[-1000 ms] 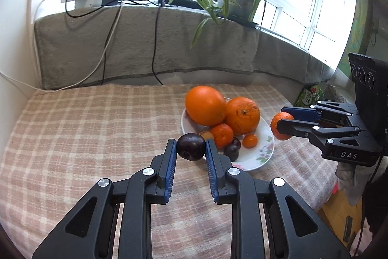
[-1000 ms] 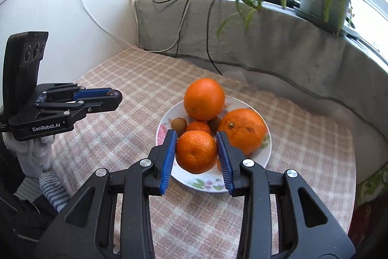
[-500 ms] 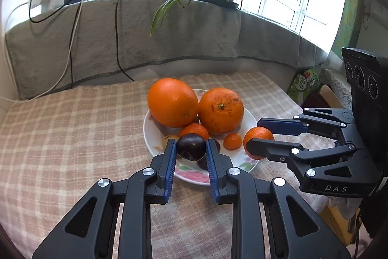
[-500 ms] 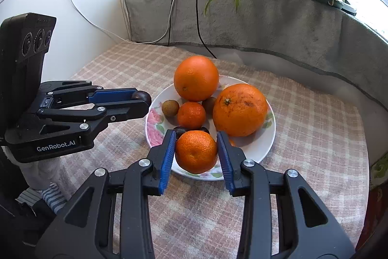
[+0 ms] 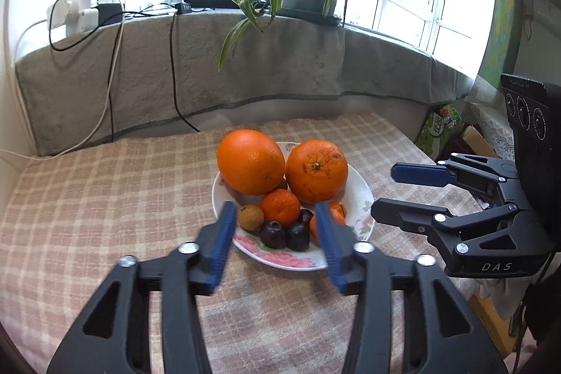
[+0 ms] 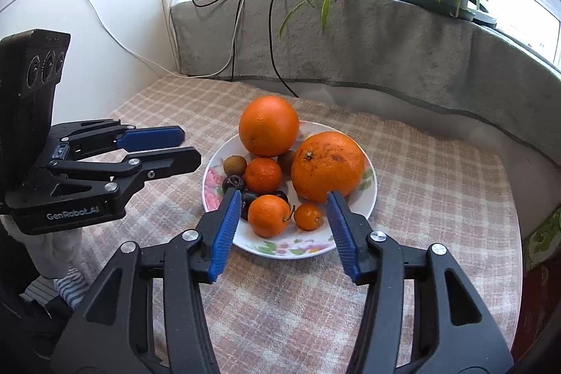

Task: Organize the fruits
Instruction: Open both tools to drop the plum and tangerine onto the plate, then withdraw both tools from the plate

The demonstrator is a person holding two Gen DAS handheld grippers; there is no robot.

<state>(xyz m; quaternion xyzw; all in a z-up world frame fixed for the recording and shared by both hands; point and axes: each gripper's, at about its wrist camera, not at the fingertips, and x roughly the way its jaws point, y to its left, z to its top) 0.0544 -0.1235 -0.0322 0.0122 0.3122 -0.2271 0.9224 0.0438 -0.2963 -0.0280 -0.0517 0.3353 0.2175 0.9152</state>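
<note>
The left gripper (image 5: 277, 233) hangs just in front of the white floral-rimmed plate (image 6: 371, 198) with its blue-padded jaws spread wide and nothing between them. The right gripper (image 6: 284, 226) sits at the plate's near edge, equally wide apart and empty.

All the fruit visible lies on the plate, which stands on the checked beige tablecloth (image 5: 105, 198). Two large oranges (image 6: 269, 126) fill the back. A medium tangerine (image 6: 263, 175) rests in front of them, a second tangerine (image 6: 269, 215) lies at the near rim, and a tiny kumquat-like orange fruit (image 6: 308, 216) sits just beside that one. Dark plums (image 5: 272, 234) cluster at the front left beside a small brown round fruit (image 5: 251, 217).

Judging by the empty jaws over a full plate, the release step appears done, and the sensible move is a clean withdrawal. Both grippers would best back straight out and slightly up, keeping the pads wide so no finger clips the near tangerine or the plums. The small fruits look loosely piled and could roll off the shallow rim if nudged. The two grippers are close to each other, so retreating along separate lines avoids a knock.
</note>
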